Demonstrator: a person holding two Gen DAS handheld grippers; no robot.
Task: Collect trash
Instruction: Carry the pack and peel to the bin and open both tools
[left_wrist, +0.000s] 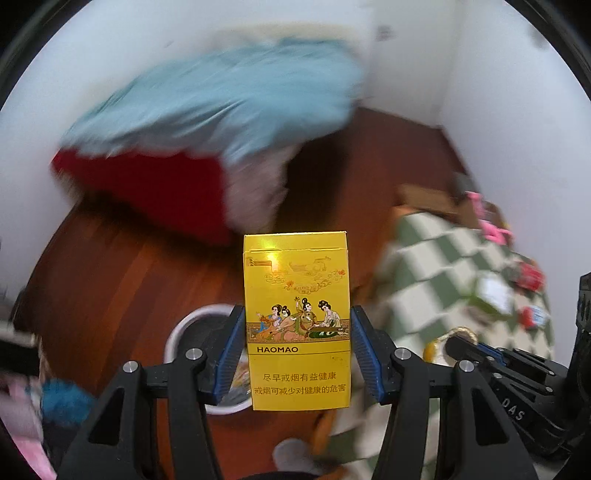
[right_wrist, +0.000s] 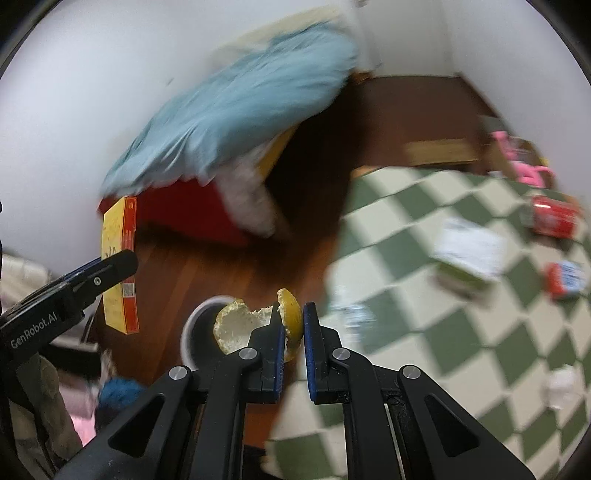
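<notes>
Both wrist views down over bin (left_wrist: 192, 325) (right_wrist: 199, 325).

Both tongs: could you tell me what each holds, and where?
Left tongs clamp the yellow cigarette pack by its side edges; right tongs pinch the citrus peel at its rim.

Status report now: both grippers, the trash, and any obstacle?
Left gripper shut on yellow cigarette pack. Right gripper shut on citrus peel. White bin below, nothing blocking.
</notes>
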